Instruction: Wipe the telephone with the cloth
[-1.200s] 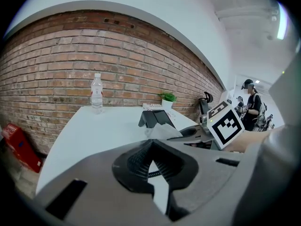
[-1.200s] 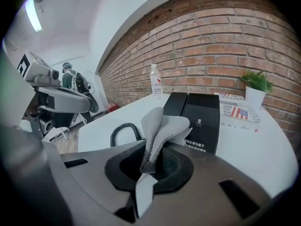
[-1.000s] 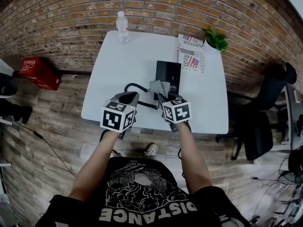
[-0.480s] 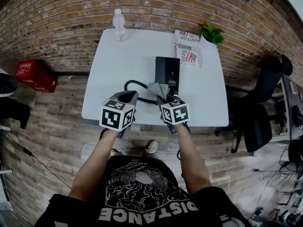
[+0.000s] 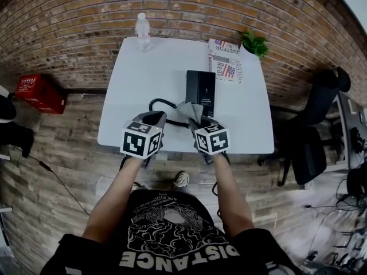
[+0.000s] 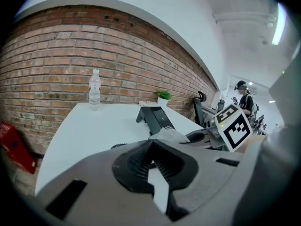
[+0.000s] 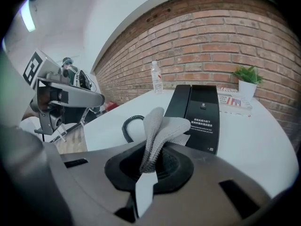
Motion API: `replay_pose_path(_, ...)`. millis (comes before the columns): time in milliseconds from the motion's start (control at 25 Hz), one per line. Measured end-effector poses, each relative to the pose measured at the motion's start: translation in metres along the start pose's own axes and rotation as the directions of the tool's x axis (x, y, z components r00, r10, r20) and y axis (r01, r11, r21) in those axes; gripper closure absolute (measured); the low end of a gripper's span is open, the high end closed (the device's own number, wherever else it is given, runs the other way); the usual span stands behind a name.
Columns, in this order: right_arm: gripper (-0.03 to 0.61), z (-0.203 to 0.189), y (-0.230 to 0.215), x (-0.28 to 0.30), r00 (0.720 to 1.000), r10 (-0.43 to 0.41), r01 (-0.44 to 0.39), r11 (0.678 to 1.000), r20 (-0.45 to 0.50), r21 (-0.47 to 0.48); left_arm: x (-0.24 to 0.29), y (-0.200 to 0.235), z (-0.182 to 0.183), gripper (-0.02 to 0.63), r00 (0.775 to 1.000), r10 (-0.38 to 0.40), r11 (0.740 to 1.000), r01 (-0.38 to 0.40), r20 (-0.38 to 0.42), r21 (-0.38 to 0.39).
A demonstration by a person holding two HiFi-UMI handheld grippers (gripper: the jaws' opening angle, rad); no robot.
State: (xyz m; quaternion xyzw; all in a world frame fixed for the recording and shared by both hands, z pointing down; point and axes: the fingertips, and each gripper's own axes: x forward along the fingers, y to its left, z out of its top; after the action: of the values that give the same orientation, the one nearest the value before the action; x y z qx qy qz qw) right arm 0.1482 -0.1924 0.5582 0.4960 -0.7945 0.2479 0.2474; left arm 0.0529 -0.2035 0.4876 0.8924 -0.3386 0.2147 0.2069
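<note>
Head view first: writing reads "JUSTOR" on the newspaper [image 5: 226,62], which lies at 1 o'clock from the telephone [image 5: 200,86], and "DISTANCE" stands on the person's black shirt [image 5: 172,234]. The black telephone lies on the white table [image 5: 143,90] with its long axis from 6 to 12 o'clock, the far end toward the brick wall; its coiled cord [image 5: 162,104] goes out at 8 o'clock. The right gripper [image 5: 198,119] is clenched on the grey cloth [image 5: 191,110], just at the telephone's near end. The left gripper [image 5: 153,118] hangs at 9 o'clock from it. Compared with one second ago both grippers keep almost the same places, and the table sits a little higher in the view.

Left gripper view: the left gripper [image 6: 151,164] has its jaws pressed together with nothing between them. The telephone [image 6: 155,119] is at 12 o'clock, a water bottle [image 6: 94,89] at 11.

Right gripper view: the right gripper [image 7: 148,168] pinches the cloth [image 7: 157,131], which stands up from the jaws. The telephone [image 7: 200,117] is at 1 o'clock; its white print is too small to read.
</note>
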Motion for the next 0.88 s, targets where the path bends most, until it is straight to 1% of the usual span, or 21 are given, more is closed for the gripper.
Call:
replay_pose_path(320, 0.566, 0.046, -0.01, -0.023, 0.996, -0.01, 0.014, 0.999, 0.093, -0.045, 0.007, 0.002, 0.006, 0.609, 1.0, 0.003, 1.0, -0.003, 0.011, -0.01)
replay_pose_path(440, 0.566, 0.066, -0.018, -0.028, 0.992, 0.004, 0.001, 0.999, 0.127, -0.041, 0.009, 0.005, 0.008, 0.609, 1.0, 0.01, 1.0, -0.01, 0.015, -0.014)
replay_pose_path(520, 0.566, 0.08, -0.024, -0.029, 0.991, 0.008, 0.0, 0.998, 0.137, -0.055, 0.009, 0.01, 0.009, 0.609, 1.0, 0.019, 1.0, -0.019, 0.016, -0.019)
replay_pose_path(640, 0.566, 0.1, -0.039, -0.03, 0.989, -0.007, 0.02, 0.996, 0.148, -0.086, 0.011, 0.017, 0.013, 0.609, 0.999, 0.035, 0.999, -0.035, 0.022, -0.027)
replay_pose_path(880, 0.566, 0.134, -0.078, -0.025, 0.984, -0.048, 0.066, 0.993, 0.174, -0.097, 0.018, 0.025, 0.015, 0.609, 0.997, 0.069, 0.997, -0.068, 0.025, -0.046)
